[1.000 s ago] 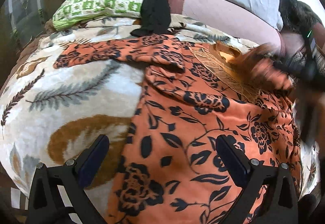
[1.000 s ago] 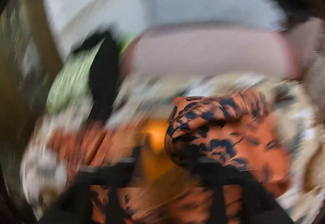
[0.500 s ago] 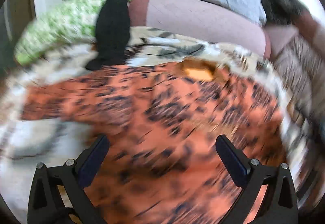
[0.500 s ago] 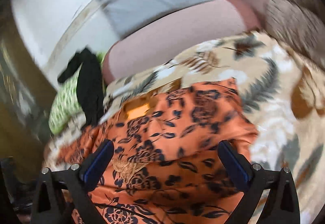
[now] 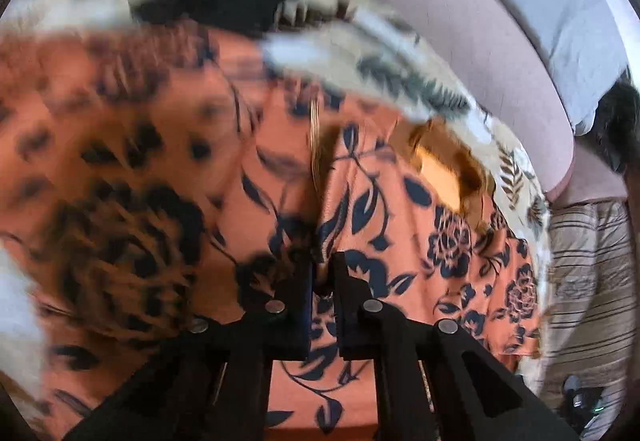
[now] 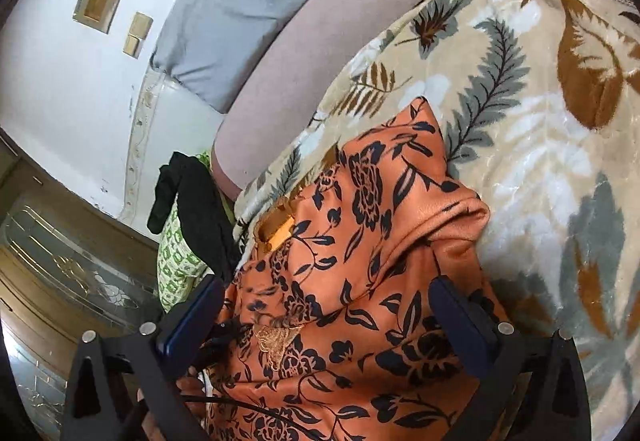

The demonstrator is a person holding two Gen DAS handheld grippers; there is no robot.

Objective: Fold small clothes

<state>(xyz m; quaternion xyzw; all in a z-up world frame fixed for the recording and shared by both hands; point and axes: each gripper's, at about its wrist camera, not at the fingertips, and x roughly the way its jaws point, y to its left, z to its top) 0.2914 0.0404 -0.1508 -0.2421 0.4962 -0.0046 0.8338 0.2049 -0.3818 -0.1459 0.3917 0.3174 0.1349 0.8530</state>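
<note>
**Left gripper pinching the orange garment on the bed**

The left gripper (image 5: 322, 273), at the bottom centre of its view, is clenching a raised fold of the orange fabric garment with dark floral print (image 5: 400, 209); its jaws have just been closing, with the cloth between them. The garment is spreading across the middle of the frame, lying on the cream fleece blanket with leaf pattern (image 6: 540, 113). In the right wrist view, the right gripper (image 6: 324, 317) is standing released at the bottom, its blue-padded fingers (image 6: 456, 313) straddling the garment, which is reaching toward the centre.
</note>
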